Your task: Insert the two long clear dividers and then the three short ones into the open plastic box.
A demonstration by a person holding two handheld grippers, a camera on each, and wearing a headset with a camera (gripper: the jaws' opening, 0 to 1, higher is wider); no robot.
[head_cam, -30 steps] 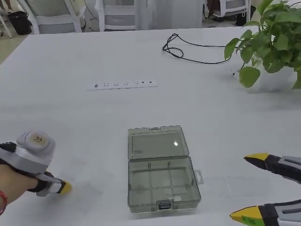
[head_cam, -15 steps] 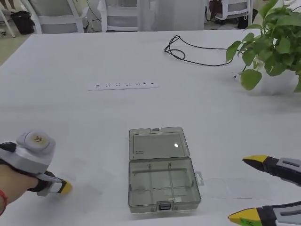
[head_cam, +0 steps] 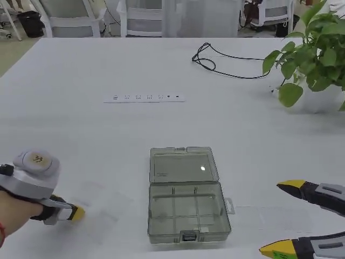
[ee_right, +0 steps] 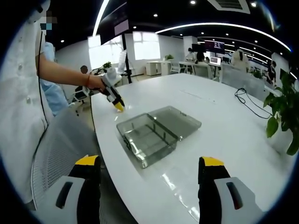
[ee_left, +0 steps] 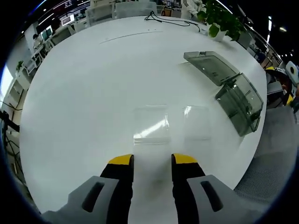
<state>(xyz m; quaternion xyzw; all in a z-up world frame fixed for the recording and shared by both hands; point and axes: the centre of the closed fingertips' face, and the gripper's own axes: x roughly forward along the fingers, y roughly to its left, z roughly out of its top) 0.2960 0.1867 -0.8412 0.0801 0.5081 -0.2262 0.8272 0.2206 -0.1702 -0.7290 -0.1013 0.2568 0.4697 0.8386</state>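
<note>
Facing flat clear plastic dividers (ee_left: 152,125) just ahead (probably lining up a pick), the left gripper (ee_left: 153,158) holds its jaws narrowly parted, empty. The right gripper (head_cam: 272,217) spreads wide, empty, with the open smoky-grey plastic box (head_cam: 150,213) between the two.

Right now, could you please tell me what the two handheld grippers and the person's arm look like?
Both grippers have grey bodies with black jaws that end in yellow tips. The left gripper is topped by a round white dome bearing a small gold mark. The right gripper has the same colours. The person wears a red wristband and a white short-sleeved top.
</note>
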